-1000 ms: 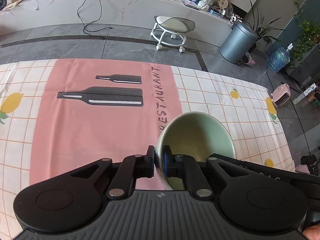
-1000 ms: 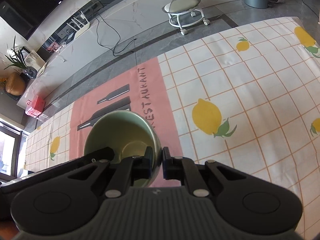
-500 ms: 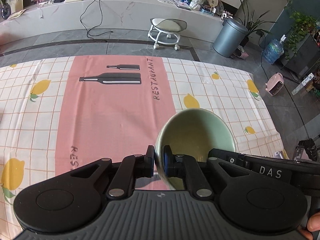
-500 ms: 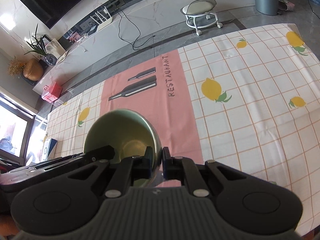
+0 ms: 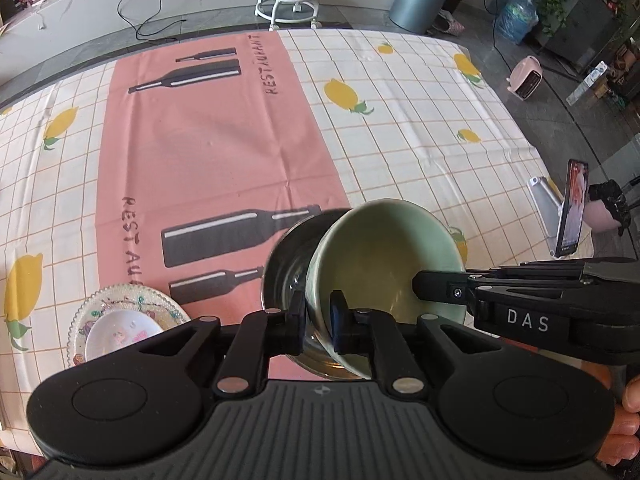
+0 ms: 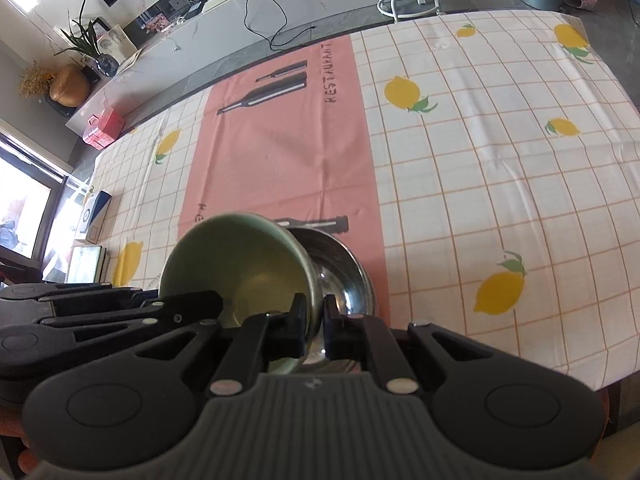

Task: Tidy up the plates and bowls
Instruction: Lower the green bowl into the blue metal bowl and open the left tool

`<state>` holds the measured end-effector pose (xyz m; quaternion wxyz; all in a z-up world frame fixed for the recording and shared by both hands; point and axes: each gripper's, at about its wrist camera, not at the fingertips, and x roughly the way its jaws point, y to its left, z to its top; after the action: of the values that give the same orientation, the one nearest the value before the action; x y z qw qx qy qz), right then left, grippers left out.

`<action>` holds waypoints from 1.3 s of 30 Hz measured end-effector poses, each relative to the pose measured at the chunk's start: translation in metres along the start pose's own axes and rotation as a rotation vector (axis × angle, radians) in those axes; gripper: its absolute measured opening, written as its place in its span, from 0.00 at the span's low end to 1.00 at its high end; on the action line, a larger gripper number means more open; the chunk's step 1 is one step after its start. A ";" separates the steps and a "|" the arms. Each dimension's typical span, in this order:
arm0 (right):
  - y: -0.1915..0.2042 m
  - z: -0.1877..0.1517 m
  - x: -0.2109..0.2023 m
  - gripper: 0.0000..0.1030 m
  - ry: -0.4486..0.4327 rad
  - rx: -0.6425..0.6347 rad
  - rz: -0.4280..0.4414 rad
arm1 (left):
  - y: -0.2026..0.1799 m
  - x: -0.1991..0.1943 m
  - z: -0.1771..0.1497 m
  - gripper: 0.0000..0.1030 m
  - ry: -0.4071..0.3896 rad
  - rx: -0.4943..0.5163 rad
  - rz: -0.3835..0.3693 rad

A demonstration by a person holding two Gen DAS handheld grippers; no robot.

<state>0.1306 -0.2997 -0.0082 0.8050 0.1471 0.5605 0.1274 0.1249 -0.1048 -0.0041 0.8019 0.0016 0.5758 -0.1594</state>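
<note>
2 hand-held grippers [image 5: 316, 322] on green bowl [image 5: 384, 256]

"RESTAURANT" runs in dark capitals along the pink band of the tablecloth [image 5: 208, 152] near its far edge, beside printed bottle silhouettes. A second, partly hidden print nearer the camera reads "RESTAU". White letters "DAS" mark the black body of the right gripper [image 5: 416, 284].

Bowl [image 5: 384, 256]: pale green glaze. Second bowl [image 6: 344, 264]: shiny silver metal. Tablecloth [image 5: 400, 128]: white, orange grid, yellow lemons, pink centre band with black bottle prints. Plate [image 5: 120, 312]: clear, floral pattern.
</note>
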 end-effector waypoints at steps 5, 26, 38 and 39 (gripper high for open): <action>-0.011 -0.012 0.010 0.05 0.021 -0.005 0.004 | -0.007 0.012 -0.009 0.13 0.031 0.028 0.021; -0.005 0.006 0.050 0.04 0.059 -0.146 -0.064 | -0.015 0.045 0.002 0.16 0.095 0.153 0.123; 0.009 0.010 0.056 0.04 0.038 -0.250 -0.141 | -0.010 0.037 0.006 0.20 0.103 0.195 0.084; 0.010 0.010 0.056 0.04 0.037 -0.254 -0.144 | -0.009 0.035 0.007 0.20 0.100 0.191 0.078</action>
<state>0.1586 -0.2708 -0.0496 0.8136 0.0012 0.5638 0.1417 0.1388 -0.1236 -0.0320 0.7741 0.1082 0.5967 -0.1819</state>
